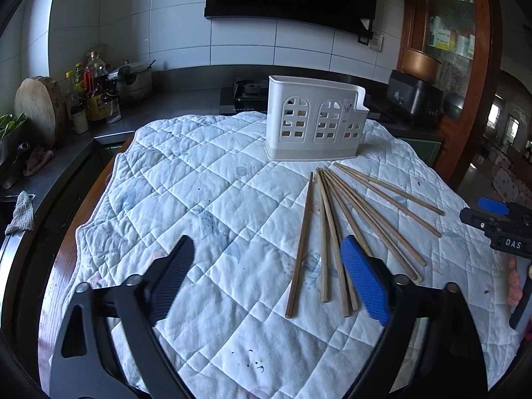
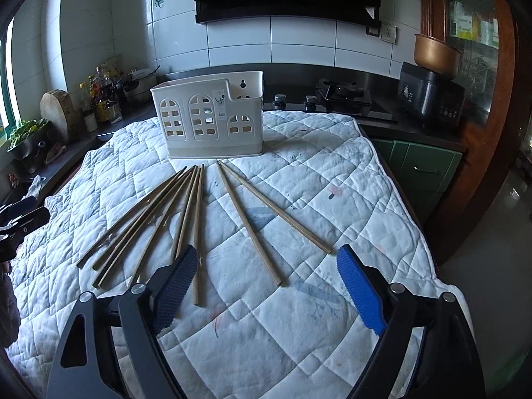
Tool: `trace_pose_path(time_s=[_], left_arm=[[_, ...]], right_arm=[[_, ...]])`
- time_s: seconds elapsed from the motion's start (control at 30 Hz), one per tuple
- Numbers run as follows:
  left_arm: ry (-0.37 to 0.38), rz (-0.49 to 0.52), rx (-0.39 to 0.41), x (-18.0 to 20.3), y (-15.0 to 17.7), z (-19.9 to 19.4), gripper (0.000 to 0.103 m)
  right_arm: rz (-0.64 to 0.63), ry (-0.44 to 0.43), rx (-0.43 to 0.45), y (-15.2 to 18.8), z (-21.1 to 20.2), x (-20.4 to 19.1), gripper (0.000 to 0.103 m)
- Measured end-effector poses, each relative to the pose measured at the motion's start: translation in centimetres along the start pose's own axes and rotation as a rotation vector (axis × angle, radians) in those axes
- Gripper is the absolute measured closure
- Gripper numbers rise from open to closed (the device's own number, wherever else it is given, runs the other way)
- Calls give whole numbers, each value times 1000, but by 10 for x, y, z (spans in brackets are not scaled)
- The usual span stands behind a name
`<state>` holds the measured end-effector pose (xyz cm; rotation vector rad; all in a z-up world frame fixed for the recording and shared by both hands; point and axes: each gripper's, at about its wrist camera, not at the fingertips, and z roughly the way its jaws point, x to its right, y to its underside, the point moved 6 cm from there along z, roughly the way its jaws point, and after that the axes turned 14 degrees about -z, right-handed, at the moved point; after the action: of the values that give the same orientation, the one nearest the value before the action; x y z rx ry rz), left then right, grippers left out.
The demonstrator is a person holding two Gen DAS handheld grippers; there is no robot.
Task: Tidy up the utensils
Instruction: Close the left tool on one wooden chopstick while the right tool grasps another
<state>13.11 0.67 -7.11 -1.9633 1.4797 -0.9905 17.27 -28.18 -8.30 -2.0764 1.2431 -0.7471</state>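
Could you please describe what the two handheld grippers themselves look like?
Both match: the left gripper and right gripper have black angular frames with silver pivot bolts and textured blue finger pads. From the left wrist view, the right one carries a white "DAS" label.

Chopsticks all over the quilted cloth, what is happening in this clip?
Nothing is picked up yet. The chopsticks lie loose on the quilted cloth, fanned out in front of the white utensil holder, which stands upright and looks empty. The left gripper and right gripper both hover above the cloth with jaws open, holding nothing. Two chopsticks lie apart from the main bunch.
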Motion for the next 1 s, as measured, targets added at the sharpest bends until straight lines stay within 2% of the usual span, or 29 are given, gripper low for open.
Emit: trace_pose_path(time_s=[0.07,0.3,0.43,0.57,0.67,0.73,0.83,1.0], left_arm=[[8,-10,-22,-1,3,8,23],[65,-31,-131,-3,15,38,47],[74,-19,-181,0,23,52,60],[95,3,-217,5,29,63,66],[105,18,-242,8,33,70,73],[103,34,-252,11,34,74,77],[104,47,-271,15,36,81,84],[100,49,-291,15,36,87,87]], right_arm=[[-1,-2,-15,-1,9,6,26],[-10,-43,-86,-2,48,26,48],[-10,-58,-126,1,68,36,60],[-39,-76,-158,3,83,36,71],[-84,-71,-174,4,88,32,73],[-116,-62,-178,4,91,30,79],[-147,-59,-180,4,94,30,80],[-210,-41,-186,4,96,29,83]])
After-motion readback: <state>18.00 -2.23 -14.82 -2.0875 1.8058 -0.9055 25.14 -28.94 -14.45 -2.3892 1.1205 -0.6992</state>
